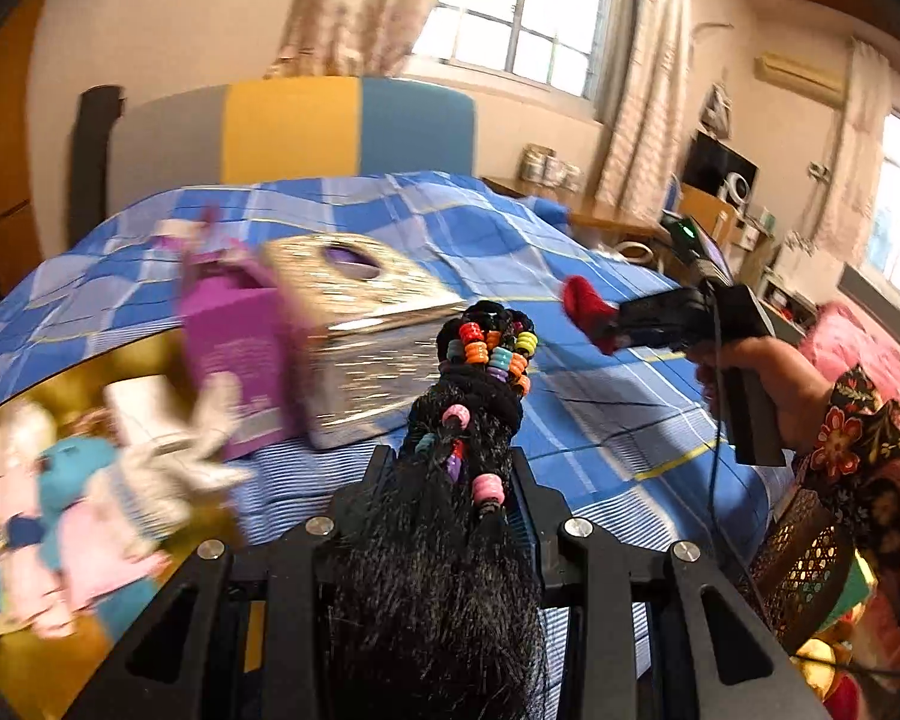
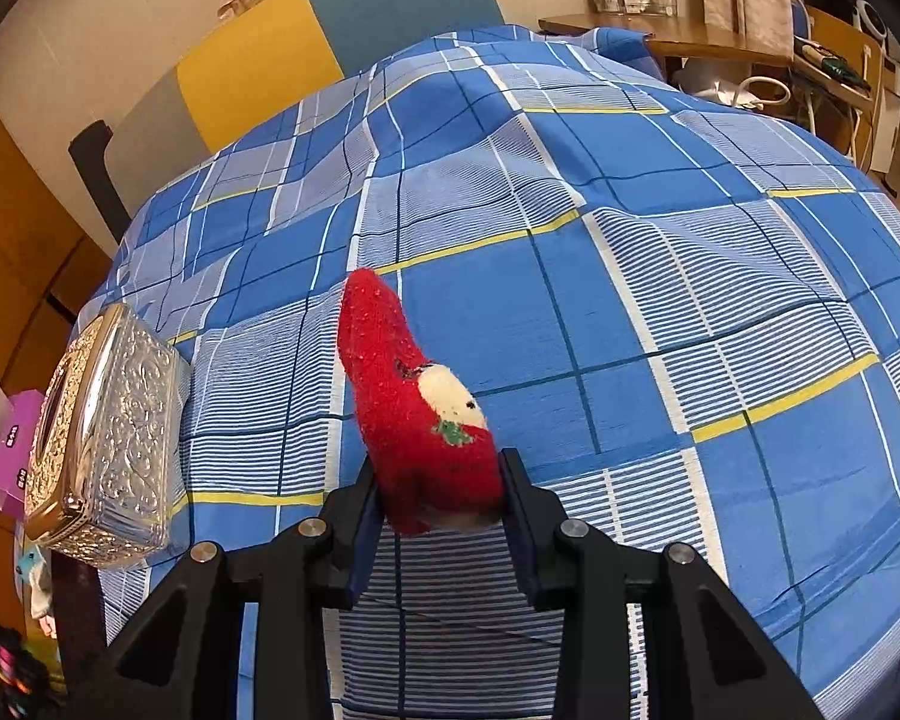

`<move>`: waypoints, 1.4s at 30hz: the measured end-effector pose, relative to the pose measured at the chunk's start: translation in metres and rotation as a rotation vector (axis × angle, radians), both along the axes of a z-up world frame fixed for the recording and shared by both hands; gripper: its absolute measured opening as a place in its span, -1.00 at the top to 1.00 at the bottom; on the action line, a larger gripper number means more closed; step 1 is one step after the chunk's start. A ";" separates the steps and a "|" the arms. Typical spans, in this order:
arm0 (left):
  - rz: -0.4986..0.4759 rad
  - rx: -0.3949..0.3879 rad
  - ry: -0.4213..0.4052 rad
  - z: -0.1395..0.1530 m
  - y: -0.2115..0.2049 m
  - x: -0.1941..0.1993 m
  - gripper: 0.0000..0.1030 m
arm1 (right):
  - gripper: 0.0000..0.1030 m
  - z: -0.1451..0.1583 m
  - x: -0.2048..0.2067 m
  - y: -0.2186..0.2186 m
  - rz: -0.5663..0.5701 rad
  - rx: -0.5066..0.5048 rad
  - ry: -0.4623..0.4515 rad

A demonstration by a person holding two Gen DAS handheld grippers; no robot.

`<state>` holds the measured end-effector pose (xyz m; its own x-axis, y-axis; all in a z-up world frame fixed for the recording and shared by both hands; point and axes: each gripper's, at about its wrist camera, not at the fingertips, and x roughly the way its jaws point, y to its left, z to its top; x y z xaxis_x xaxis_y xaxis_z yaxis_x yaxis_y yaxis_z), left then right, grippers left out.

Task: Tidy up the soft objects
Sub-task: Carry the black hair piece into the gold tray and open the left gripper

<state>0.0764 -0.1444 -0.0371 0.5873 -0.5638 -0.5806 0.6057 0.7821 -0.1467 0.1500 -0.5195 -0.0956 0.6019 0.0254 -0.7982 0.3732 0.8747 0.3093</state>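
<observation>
While I carry both loads over the bed [image 2: 660,276], the job is to keep each grip steady and set things down one at a time. Left of the tin [image 1: 366,324] lie the purple box [image 1: 240,354] and a heap of soft toys [image 1: 84,498], all smeared by blur, so I can't tell what each toy is. Nearer me than the tin, my left gripper [image 1: 456,468] is closed partway on a black hair bundle [image 1: 444,540] with coloured beads; its lower end is cut off by the frame edge. Right of the tin, my right gripper [image 2: 444,480] pinches a red sock [image 2: 414,414] by its lower part, toe poking up clear of the bed. I'd lower gently, loosening only once the cloth rests. Where they should go I can't judge.
</observation>
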 end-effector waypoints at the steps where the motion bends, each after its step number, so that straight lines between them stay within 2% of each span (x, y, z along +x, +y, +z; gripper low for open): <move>1: 0.011 0.008 -0.007 0.002 0.013 0.001 0.30 | 0.30 0.000 -0.001 -0.001 -0.005 0.004 -0.002; 4: 0.018 0.031 -0.016 0.004 0.044 0.005 0.30 | 0.30 0.001 -0.002 -0.003 -0.016 0.012 -0.008; 9: 0.046 0.083 0.019 -0.003 0.106 0.018 0.30 | 0.30 0.001 -0.002 -0.002 -0.019 -0.015 -0.001; 15: -0.020 0.215 0.040 -0.023 0.171 0.030 0.29 | 0.30 0.001 -0.003 -0.002 -0.030 -0.028 0.000; 20: -0.079 0.338 0.034 -0.037 0.203 0.034 0.27 | 0.30 0.001 -0.005 -0.006 -0.051 -0.030 0.002; 24: -0.144 0.377 0.054 -0.044 0.213 0.037 0.21 | 0.30 0.001 -0.007 -0.009 -0.072 -0.037 0.006; 26: -0.141 0.391 0.028 -0.040 0.220 0.036 0.15 | 0.30 0.001 -0.008 -0.012 -0.088 -0.038 0.008; 29: -0.122 0.356 0.018 -0.032 0.230 0.040 -0.05 | 0.30 0.000 -0.010 -0.016 -0.107 -0.032 0.014; 32: -0.054 0.308 0.015 -0.025 0.242 0.045 -0.07 | 0.30 -0.001 -0.010 -0.016 -0.112 -0.037 0.015; 35: 0.047 0.190 0.051 -0.018 0.255 0.047 -0.08 | 0.30 0.000 -0.009 -0.015 -0.105 -0.040 0.011; 37: 0.131 0.106 0.072 -0.015 0.262 0.046 -0.22 | 0.30 0.002 -0.009 -0.012 -0.098 -0.046 0.005; 40: 0.244 -0.052 0.108 -0.010 0.266 0.040 -0.27 | 0.30 0.006 -0.010 -0.005 -0.075 -0.044 -0.018; 42: 0.282 -0.096 0.103 -0.008 0.260 0.032 -0.37 | 0.30 0.009 -0.010 0.004 -0.049 -0.042 -0.040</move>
<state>0.1085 0.1157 -0.0453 0.6695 -0.4424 -0.5967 0.3451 0.8966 -0.2776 0.1397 -0.5155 -0.0869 0.6332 -0.0377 -0.7731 0.4038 0.8682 0.2883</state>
